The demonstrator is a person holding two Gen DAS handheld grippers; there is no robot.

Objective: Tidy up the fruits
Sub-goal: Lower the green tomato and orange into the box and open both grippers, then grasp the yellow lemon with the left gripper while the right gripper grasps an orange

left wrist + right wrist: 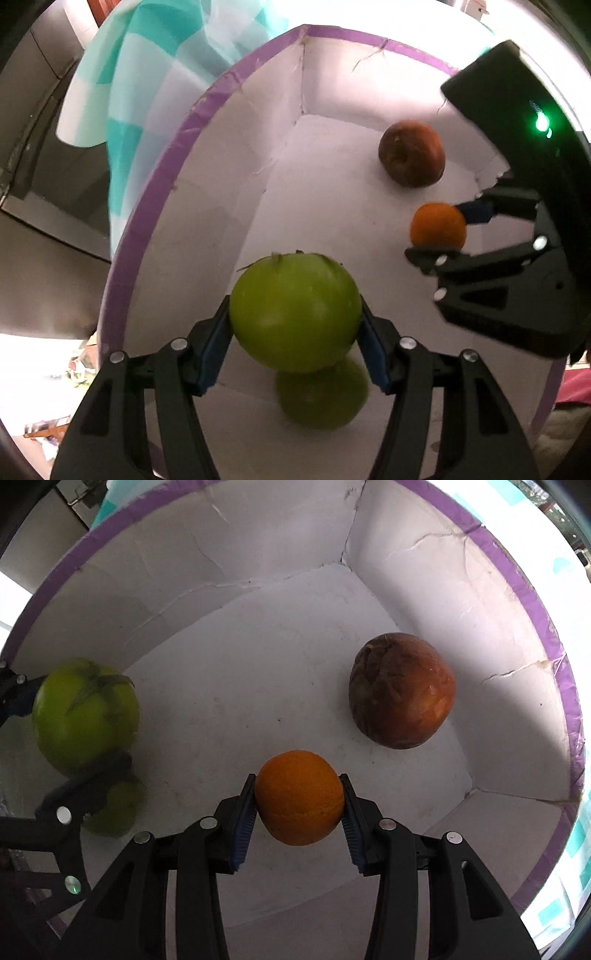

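A: Left wrist view first. What's the left gripper (295,325) doing?
B: Pinching a green tomato (295,312), blue pads (373,354) pressed on both sides. It's held over the floor of a white box with a purple rim (177,147).
A: Anything under it?
B: A second green fruit (323,397), blurry, directly below the held one, on the box floor. Can't tell if they touch.
A: Rest of the box?
B: Dark red apple (412,153) sits on the floor toward the far corner. Right gripper (443,232) comes in from the right side, clamped on a small orange (437,225). Green light on its body. Teal checkered cloth (147,74) outside the box, far left.

A: Right wrist view.
B: Right gripper (299,801) squeezes the orange (299,797) between both blue pads (243,823), above the box floor, near the front. Red apple (400,690) beyond it to the right, near the box wall (498,701), apart from the orange.
A: Left gripper here?
B: Left edge. The left gripper (74,731) grips the green tomato (86,712), calyx visible. Lower finger blurred. The other green fruit (114,808) shows just below it, partly hidden by that finger.
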